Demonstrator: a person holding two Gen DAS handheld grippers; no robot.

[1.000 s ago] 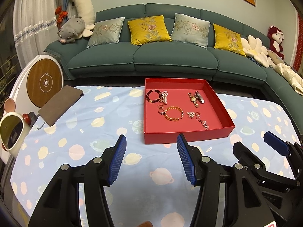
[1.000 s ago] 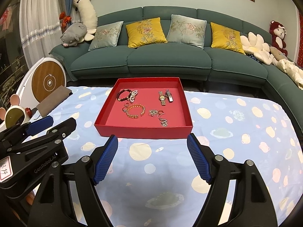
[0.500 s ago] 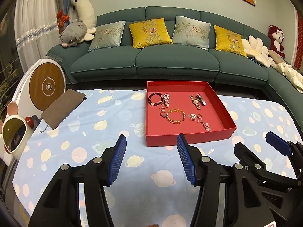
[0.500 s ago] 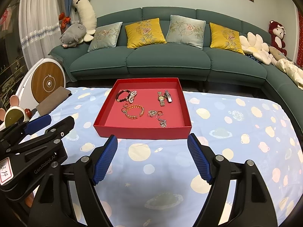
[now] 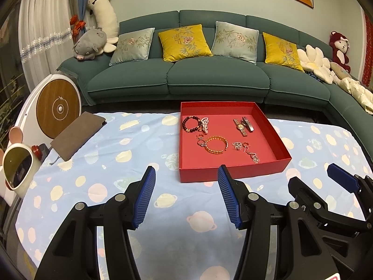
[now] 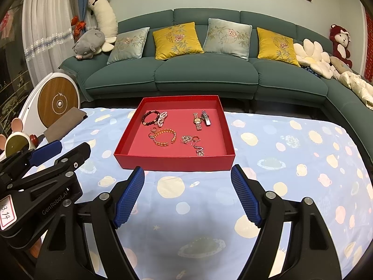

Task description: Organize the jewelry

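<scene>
Both pairs of blue ribbed fingers stand apart with nothing between them: the left gripper [image 5: 185, 194] fills the bottom of its own view, its pads hanging over the tablecloth just short of the tray's near wall, and the right gripper [image 6: 187, 196] does the same in the lower middle of its view, jaws spread wider. Behind everything, across the upper half of both frames, runs a dark green sofa [image 6: 205, 72] with yellow and pale blue cushions and plush toys at either end. Below it spreads the light blue tablecloth [image 6: 291, 163], printed with planets and suns. A brown notebook [image 5: 78, 136] lies on the cloth at the left middle of the left view. The red tray [image 6: 173, 162] sits at the centre of the right view and right of centre in the left view, well apart from the notebook. All the jewelry lies inside it: a dark bead bracelet [image 6: 150, 117] touching a pearl piece [image 6: 162, 119] at the tray's upper left, a gold watch [image 6: 197, 120] beside a silver clasp at the upper right, an orange bangle [image 6: 164, 137] in the middle with small rings just to its left, and rings and earrings [image 6: 194, 143] toward the lower right.
</scene>
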